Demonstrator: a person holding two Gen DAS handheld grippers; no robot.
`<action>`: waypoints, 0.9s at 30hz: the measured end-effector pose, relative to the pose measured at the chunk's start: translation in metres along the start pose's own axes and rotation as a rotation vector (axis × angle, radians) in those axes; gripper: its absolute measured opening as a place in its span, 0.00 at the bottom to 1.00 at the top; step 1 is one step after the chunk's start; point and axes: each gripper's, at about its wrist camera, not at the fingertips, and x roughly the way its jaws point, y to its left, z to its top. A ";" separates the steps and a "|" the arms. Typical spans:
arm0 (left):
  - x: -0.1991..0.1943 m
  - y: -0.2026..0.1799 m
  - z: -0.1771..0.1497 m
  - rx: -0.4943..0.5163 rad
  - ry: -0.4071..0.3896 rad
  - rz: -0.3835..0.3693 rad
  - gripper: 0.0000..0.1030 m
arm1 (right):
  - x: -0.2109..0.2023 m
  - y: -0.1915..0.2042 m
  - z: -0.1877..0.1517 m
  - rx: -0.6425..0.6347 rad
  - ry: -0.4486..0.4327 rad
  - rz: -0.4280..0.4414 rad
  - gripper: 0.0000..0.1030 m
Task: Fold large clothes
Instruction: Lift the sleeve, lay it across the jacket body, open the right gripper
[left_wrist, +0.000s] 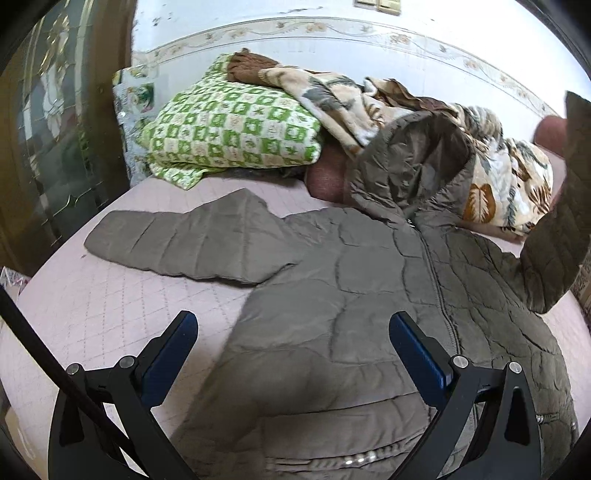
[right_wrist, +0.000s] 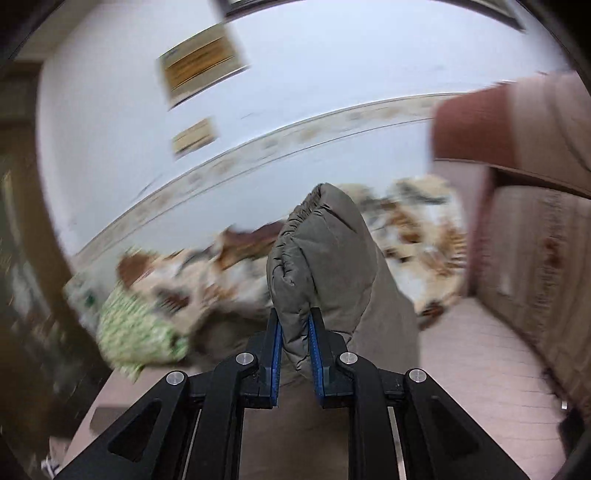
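The right gripper (right_wrist: 295, 325) is clamped on the jacket (left_wrist: 343, 295) sleeve's cuff (right_wrist: 317, 251), lifted above the jacket (spread front-up on the bed (left_wrist: 110, 302)); next, lay it across the chest. The left gripper (left_wrist: 291, 328) hovers wide, empty, over the jacket's hem

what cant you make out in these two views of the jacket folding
- Left wrist view: the jacket's hem is cut off by the bottom edge and covered by the left tool, which is open.
- Left wrist view: the raised sleeve runs out at the right edge, so what holds it is unseen here.
- Right wrist view: the patterned blanket and green checked quilt are smeared by motion blur.
- Right wrist view: the sleeve cuff clamped in the right tool hides the jacket body.
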 end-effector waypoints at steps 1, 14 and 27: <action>-0.001 0.007 0.000 -0.012 0.000 0.002 1.00 | 0.008 0.020 -0.007 -0.027 0.020 0.020 0.15; 0.009 0.055 0.001 -0.126 0.050 0.043 1.00 | 0.137 0.163 -0.187 -0.230 0.378 0.141 0.14; 0.021 0.051 0.003 -0.129 0.085 0.040 1.00 | 0.210 0.184 -0.299 -0.264 0.686 0.186 0.44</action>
